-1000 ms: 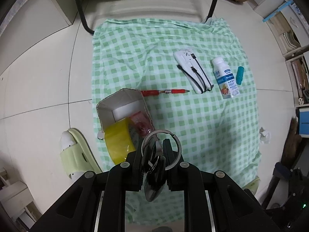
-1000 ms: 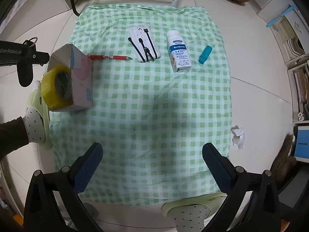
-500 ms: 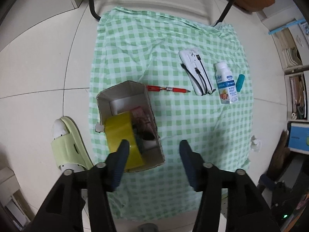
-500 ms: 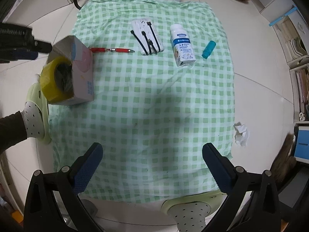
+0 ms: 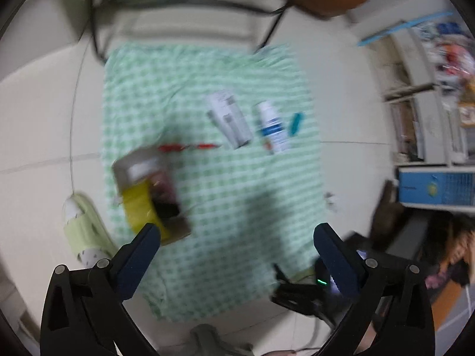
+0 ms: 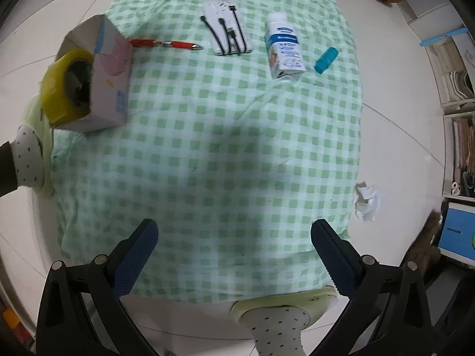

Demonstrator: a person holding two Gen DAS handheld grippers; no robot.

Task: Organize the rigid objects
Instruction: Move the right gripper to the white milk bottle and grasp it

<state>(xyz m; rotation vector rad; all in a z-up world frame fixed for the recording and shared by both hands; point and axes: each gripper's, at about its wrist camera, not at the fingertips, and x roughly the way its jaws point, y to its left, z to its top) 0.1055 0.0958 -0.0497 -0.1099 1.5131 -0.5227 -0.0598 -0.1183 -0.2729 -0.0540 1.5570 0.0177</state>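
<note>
Your left gripper (image 5: 234, 237) has its fingers spread wide with nothing between them, hanging above the near part of the green checked cloth (image 6: 225, 136). That view is pretty smeared, so small stuff is hard to read there.

Going left to right across the cloth: at the left edge there's the cardboard box (image 6: 101, 80), with a yellow tape roll (image 6: 59, 86) sticking out of its opening and something dark inside that I can't make out. Just beside the box toward the far edge lies the red pen (image 6: 166, 44), its tip pointing right. Next comes the white power bank (image 6: 227, 31) with black cables on top, then the small white bottle (image 6: 283, 49) lying down, then a teal cap-like thing (image 6: 326, 60) near the far right corner.

Your right gripper (image 6: 234, 237) is also spread wide and empty, over the near edge of the cloth. A crumpled tissue (image 6: 367, 203) sits on the floor just off the right edge.
</note>
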